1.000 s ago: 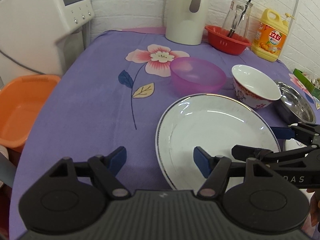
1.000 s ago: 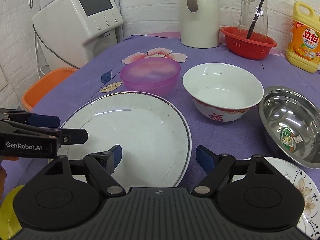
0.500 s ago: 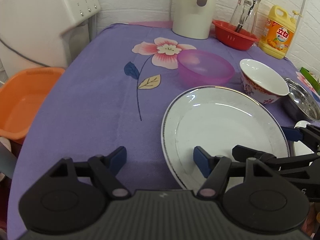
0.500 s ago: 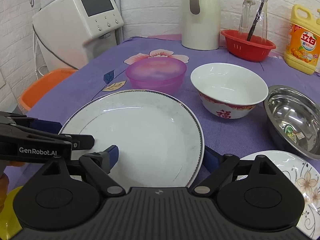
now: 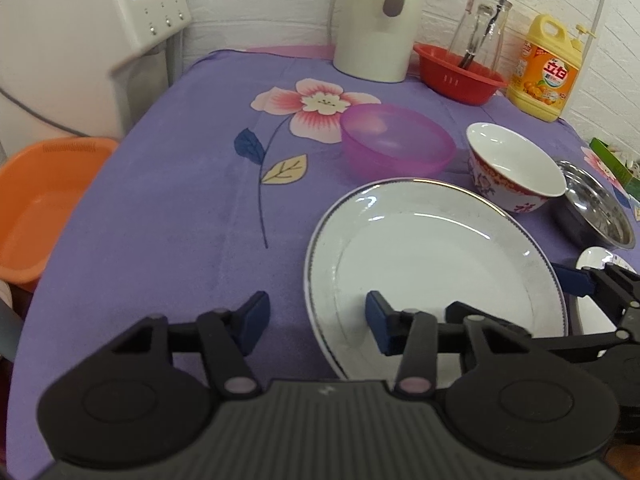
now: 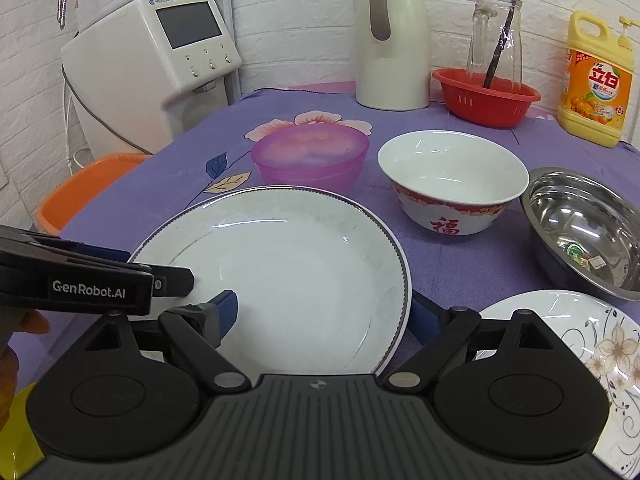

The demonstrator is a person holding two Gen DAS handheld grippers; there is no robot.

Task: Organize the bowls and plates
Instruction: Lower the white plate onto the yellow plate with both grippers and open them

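Both tongs were seen spread apart, each straddling an edge of the large white plate [image 6: 280, 272]: the left gripper [image 5: 316, 320] had one finger over the plate's near-left rim and the other over the purple floral tablecloth [image 5: 180, 200], while the right gripper [image 6: 324, 312] had one finger over the plate and the other below its right rim. Nothing was clamped by either.

Behind the plate, a white machine [image 6: 160, 60] and a cream thermos jug [image 6: 392, 40] were seen at the table's far side. The plate was flanked by a steel bowl [image 6: 588, 232], a red-patterned white bowl [image 6: 452, 184] and a translucent pink bowl [image 6: 310, 156]. A small flowered plate [image 6: 592, 328] was found just beside the right gripper.
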